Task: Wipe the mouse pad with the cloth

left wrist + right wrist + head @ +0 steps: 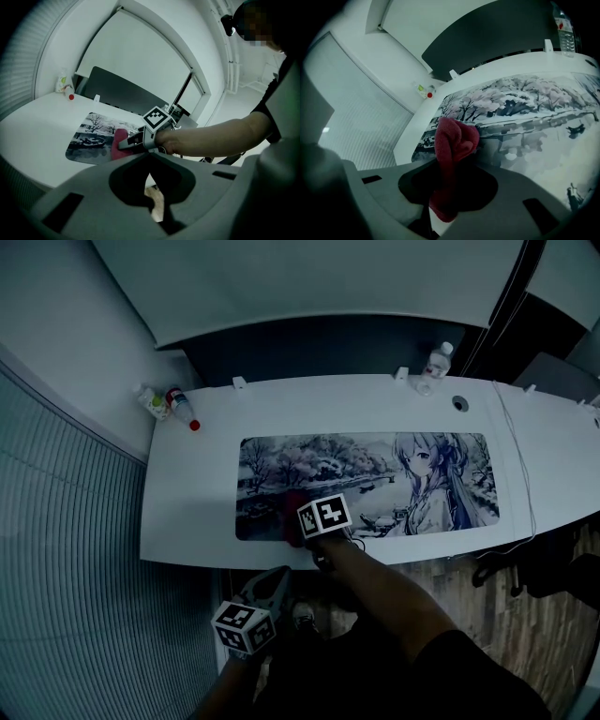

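Right hand-held gripper (pixel 126 144) clamps cloth (pixel 452 140), wad ahead contacting mouse pad (pixel 534 122) for wiping; left hand-held gripper (pixel 272 585) closed, empty, seemingly idle.

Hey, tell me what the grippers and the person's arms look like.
Both the left claw and the right claw are grey, each carrying a white cube printed with black square markers. The person wears a dark short sleeve.
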A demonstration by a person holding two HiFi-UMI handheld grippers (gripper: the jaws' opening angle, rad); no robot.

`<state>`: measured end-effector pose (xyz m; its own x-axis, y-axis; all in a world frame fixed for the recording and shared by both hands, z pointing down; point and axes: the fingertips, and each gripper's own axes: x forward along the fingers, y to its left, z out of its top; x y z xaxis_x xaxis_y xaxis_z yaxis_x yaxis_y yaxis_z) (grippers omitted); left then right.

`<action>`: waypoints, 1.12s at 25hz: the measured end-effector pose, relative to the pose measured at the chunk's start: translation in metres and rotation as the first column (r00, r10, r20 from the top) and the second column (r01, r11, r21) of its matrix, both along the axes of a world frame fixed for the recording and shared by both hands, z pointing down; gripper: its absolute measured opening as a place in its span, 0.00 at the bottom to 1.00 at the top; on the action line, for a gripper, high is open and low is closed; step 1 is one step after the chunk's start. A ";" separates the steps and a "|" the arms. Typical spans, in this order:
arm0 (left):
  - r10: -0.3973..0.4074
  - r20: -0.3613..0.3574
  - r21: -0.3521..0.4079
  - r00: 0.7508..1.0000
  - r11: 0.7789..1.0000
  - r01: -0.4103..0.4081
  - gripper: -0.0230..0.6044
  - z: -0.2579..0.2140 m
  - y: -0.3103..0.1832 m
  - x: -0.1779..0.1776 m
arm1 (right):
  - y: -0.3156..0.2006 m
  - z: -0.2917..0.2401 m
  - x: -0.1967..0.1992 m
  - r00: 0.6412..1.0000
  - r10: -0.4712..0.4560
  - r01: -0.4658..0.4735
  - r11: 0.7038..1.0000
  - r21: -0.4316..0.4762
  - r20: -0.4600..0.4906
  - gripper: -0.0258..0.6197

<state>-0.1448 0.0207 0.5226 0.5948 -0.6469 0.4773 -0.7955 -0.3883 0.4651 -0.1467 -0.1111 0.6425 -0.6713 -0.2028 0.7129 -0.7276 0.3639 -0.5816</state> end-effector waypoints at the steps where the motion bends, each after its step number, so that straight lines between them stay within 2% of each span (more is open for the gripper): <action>1: 0.009 0.001 -0.002 1.000 1.000 -0.009 0.05 0.000 -0.002 0.004 | -0.001 0.000 0.005 1.000 -0.001 0.001 1.000 -0.001 -0.003 0.21; 6: 0.065 0.002 -0.009 0.998 0.998 -0.065 0.05 0.001 -0.012 0.026 | -0.005 0.001 0.038 1.000 0.026 -0.026 0.999 -0.023 0.001 0.21; 11: 0.121 -0.005 -0.012 0.993 0.993 -0.122 0.05 0.002 -0.021 0.055 | -0.006 0.002 0.091 0.999 0.050 -0.051 0.998 -0.035 -0.011 0.21; 20: 0.220 -0.024 -0.005 0.975 0.975 -0.221 0.05 0.004 -0.036 0.128 | -0.004 0.003 0.191 0.996 0.091 -0.093 0.994 -0.053 -0.023 0.21; 28: 0.280 -0.036 0.000 0.959 0.960 -0.280 0.05 0.007 -0.046 0.202 | 0.002 0.004 0.298 0.992 0.127 -0.129 0.989 -0.066 -0.023 0.21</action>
